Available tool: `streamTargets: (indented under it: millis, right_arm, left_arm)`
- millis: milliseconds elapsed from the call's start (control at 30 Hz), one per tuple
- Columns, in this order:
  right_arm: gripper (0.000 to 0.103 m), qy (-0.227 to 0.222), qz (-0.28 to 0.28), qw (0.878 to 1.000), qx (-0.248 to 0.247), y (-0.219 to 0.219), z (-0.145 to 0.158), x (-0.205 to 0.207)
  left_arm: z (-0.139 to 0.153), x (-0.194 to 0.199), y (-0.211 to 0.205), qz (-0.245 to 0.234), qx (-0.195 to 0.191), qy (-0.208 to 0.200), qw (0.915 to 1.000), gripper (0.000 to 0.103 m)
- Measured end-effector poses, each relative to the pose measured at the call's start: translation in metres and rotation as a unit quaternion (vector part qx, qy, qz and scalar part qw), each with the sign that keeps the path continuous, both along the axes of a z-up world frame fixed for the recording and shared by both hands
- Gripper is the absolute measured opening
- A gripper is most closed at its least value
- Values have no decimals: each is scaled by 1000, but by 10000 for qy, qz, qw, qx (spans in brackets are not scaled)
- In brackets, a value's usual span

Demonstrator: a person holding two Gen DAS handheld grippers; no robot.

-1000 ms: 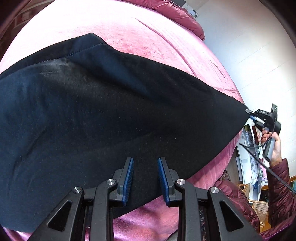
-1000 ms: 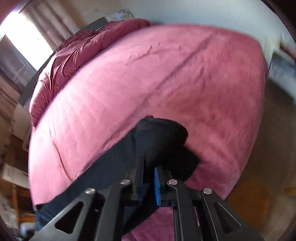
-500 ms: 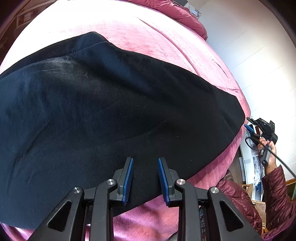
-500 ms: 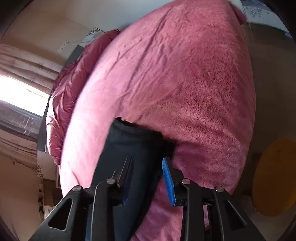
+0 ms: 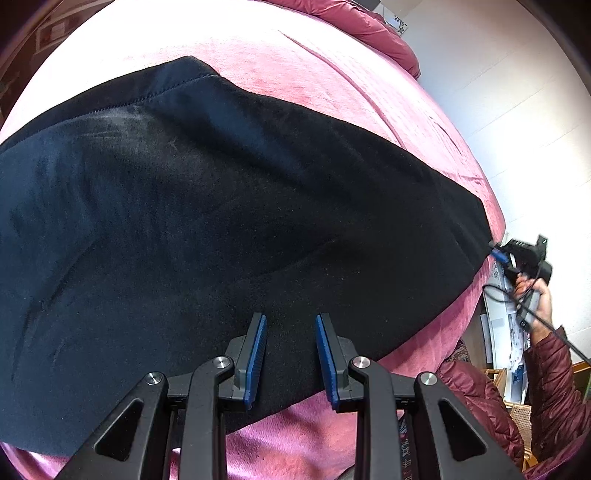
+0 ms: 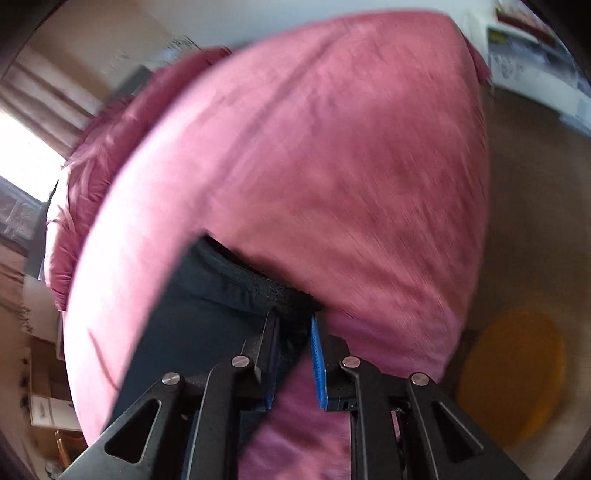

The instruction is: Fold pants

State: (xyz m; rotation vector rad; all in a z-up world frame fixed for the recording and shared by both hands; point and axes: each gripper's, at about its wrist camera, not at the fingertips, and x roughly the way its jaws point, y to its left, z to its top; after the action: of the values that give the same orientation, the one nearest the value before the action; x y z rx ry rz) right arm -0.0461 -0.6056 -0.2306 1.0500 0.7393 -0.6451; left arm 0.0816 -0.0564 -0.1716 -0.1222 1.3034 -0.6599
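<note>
Black pants (image 5: pixel 221 221) lie spread flat across a pink bed cover (image 5: pixel 314 81). My left gripper (image 5: pixel 290 321) is open and empty, hovering over the near edge of the pants. My right gripper (image 6: pixel 293 321) shows in the left wrist view (image 5: pixel 496 254) at the far right tip of the pants. In the blurred right wrist view its jaws stand a small gap apart, with the corner of the pants (image 6: pixel 236 288) between the fingertips. I cannot tell whether they grip the cloth.
The bed edge drops to a tan floor with a round yellow mat (image 6: pixel 513 380) at right. A white brick wall (image 5: pixel 517 92) and shelves with papers (image 5: pixel 513 332) stand beyond the bed. A maroon duvet (image 5: pixel 373 26) lies at the bed's far end.
The right gripper let go of the pants corner and opened, then came back to the corner with its jaws narrower. The pants tip dropped onto the bed. The left gripper stayed still.
</note>
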Motion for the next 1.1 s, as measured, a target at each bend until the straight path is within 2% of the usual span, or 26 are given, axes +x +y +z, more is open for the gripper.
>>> streamTargets:
  millis: [33,67,100,233,400,433,467,500,567,600,667,733,767,833,933,1000,1100]
  right_arm:
    - [32,-212,-57,9996,161,-1,-2,-5]
    - [48,-400,-118,9987,304,-1,-5,-10]
    - [53,-520,-132,9979,366,-1,-5,-13]
    - [53,-837,44,9950,541,5,-11,-13]
    - [53,-833,59,9953,482,1,-18,8]
    - [51,-729,78,9963,459,0,-17,13]
    - [40,-575,135,9976,362,-1,-15,19]
    - [23,-373,222,9989,185,-2,-9,24]
    - [16,-366,380,9984,-197,-2,14,29]
    - [15,-438,422,9975,-373,-2,24,24]
    - [15,-282,446,9963,-678,-1,36,20]
    - [15,332,398,9972,-530,-6,12,25]
    - [15,458,367,9975,-393,-8,0,26]
    - [16,352,245,9983,-395,-7,-8,22]
    - [26,436,356,9975,-431,-6,-3,18]
    - [45,528,371,9968,-481,-5,7,13]
    - [47,811,305,9902,-1093,2,35,-2]
  left_arm:
    - [1,0,1,-4,-7,6,10000,28]
    - [1,0,2,-5,-14,4,10000,28]
    - [1,0,2,-4,-22,-6,10000,28]
    - [2,1,5,15,-29,-6,10000,28]
    - [3,0,5,8,23,-22,10000,28]
    - [4,-1,3,6,30,-23,10000,28]
    - [4,-1,3,4,38,-25,10000,28]
    - [4,-1,3,6,48,-22,10000,28]
    - [6,-1,2,11,63,-51,10000,28]
    - [8,-2,3,37,77,-110,9999,28]
    - [9,-3,5,82,54,-137,9999,28]
    - [4,-3,6,114,1,-14,9999,28]
    - [2,-2,5,131,9,-1,9999,28]
    - [3,-2,4,119,46,-44,9999,28]
    - [8,-4,6,94,49,-124,9999,28]
    - [11,-4,13,213,26,-210,9996,28]
    - [16,-1,34,557,-141,-277,9980,30]
